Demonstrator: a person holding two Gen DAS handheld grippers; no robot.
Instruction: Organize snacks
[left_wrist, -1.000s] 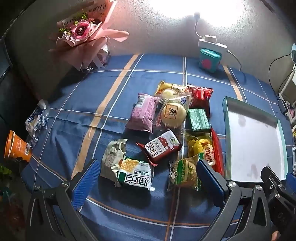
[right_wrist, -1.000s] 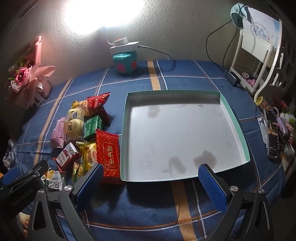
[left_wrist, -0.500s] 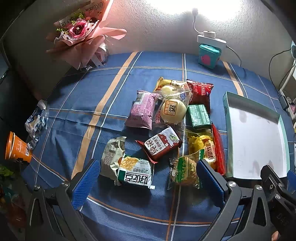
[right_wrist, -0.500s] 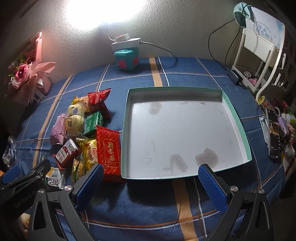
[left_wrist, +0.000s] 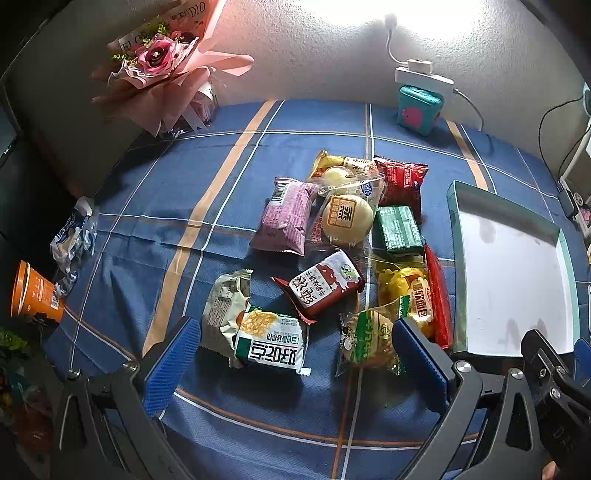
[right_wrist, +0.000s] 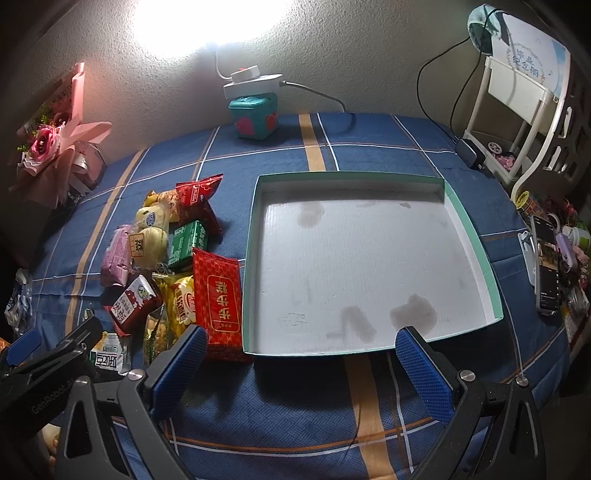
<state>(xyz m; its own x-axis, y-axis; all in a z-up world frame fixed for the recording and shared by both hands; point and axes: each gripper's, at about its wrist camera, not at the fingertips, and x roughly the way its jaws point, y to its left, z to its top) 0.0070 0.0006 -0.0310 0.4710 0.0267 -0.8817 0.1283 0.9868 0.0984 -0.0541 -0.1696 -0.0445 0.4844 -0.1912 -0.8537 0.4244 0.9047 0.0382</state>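
Two claws hovering above a counter draped in blue plaid cloth with orange and white stripes, nothing gripped. Left claw, bottom centre of the left wrist view, spread wide and released, blue ribbed pads straddling the nearest packets: a white-and-green wrapped cake with yellow corn print just ahead of the left pad, a green-and-yellow clear-wrapped snack just beside the right pad. Probably lined up this way for a first pick from the near edge of the pile. Further up the middle of that frame, a loose heap of snacks lying flat and partly overlapping: a dark red packet with white lettering, a pale grey crumpled wrapper, a pink-purple pouch, a round cream bun in clear film, a green foil brick, a yellow bag, a red crinkled bag. Right claw, bottom centre of the right wrist view, likewise released and parted, facing a shallow white cardboard tray with a teal rim filling the centre of that frame, bare inside apart from stains; seemingly waiting as the receiving side. A flat red packet with gold lettering touching the tray's left wall, the rest of the pile just left of it. No snack in the tray yet, so sorting apparently at its very start.
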